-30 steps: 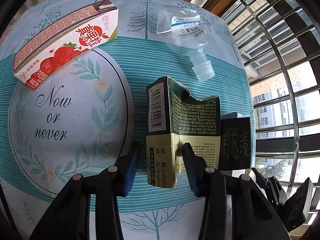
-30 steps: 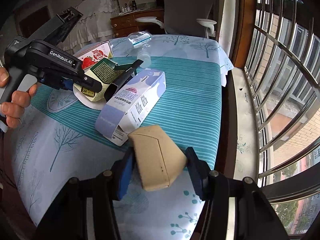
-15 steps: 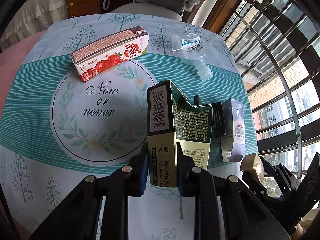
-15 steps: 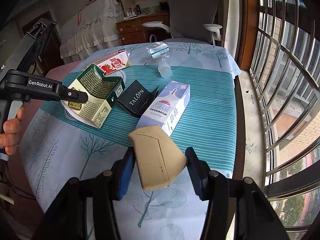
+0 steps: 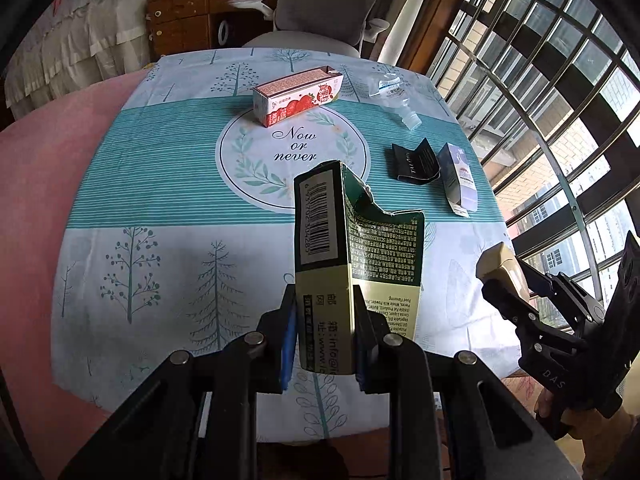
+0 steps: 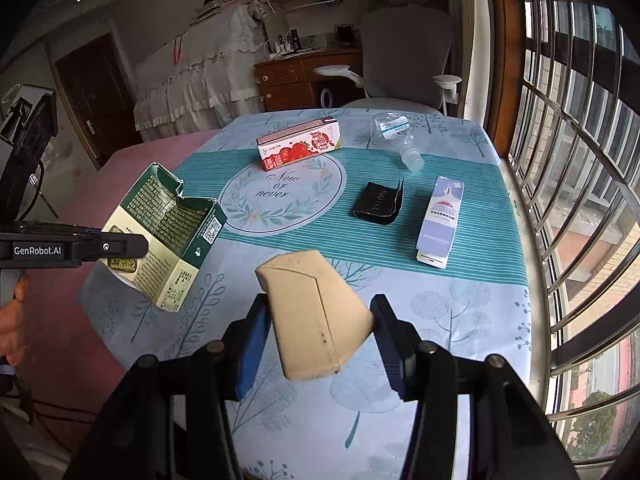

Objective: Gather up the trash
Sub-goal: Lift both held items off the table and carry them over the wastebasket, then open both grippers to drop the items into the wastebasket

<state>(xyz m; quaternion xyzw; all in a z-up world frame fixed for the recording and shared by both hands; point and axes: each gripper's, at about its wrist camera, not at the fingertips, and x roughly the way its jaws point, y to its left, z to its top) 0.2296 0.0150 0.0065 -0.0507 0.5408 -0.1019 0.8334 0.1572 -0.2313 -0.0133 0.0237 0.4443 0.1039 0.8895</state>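
My left gripper is shut on a torn green carton and holds it upright above the near part of the table. The right wrist view shows the same green carton hanging at the left. My right gripper is shut on a flattened beige paper cup, also clear of the table. On the cloth lie a strawberry milk carton, a clear plastic bottle, a black box and a purple-white box.
The table wears a teal and white tree-print cloth. A grey office chair stands behind it, next to a wooden dresser. Window bars run along the right. A pink surface lies to the left.
The left gripper closed on the green carton, lifted it off the cloth and drew back. The right gripper rose and drew back with the beige cup. The table now looks farther away.
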